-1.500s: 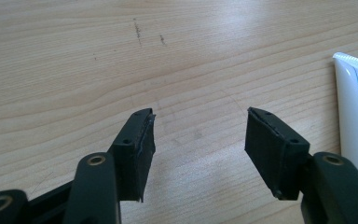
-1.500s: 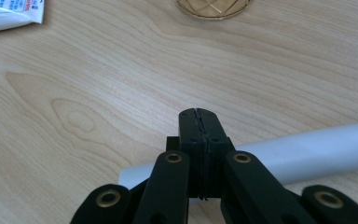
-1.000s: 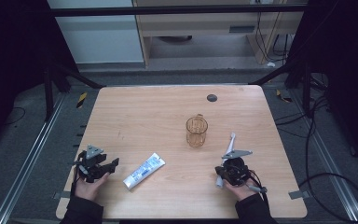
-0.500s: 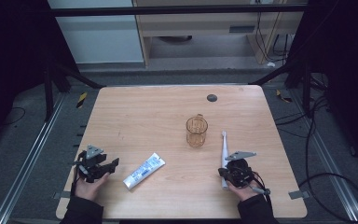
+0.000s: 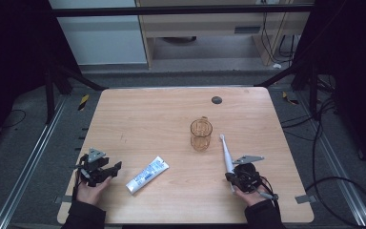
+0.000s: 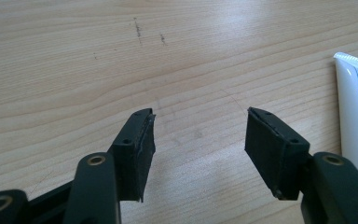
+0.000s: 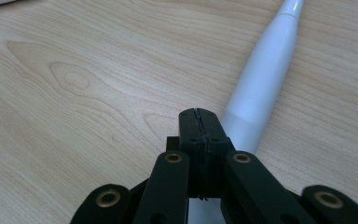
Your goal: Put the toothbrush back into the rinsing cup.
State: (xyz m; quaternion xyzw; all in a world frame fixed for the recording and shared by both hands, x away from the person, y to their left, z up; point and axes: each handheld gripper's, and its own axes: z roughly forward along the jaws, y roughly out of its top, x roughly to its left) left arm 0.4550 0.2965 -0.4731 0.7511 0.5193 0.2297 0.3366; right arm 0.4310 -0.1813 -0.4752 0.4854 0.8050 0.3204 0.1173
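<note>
The right hand-held gripper point(image 5: 232, 177) rests low on the bench point(image 5: 138, 114), its jaws pressed together with nothing between them. The white electric toothbrush point(image 5: 227, 156) lies flat on the wood just beside and past those closed tips, its head pointing away from the person, toward the amber glass mug point(image 5: 201, 134) that stands a little beyond and to the left. The left hand-held gripper point(image 5: 108, 170) sits low near the bench's front left corner, jaws spread over bare wood. The toothpaste tube point(image 5: 147, 174) lies just to its right, apart from the pads.
</note>
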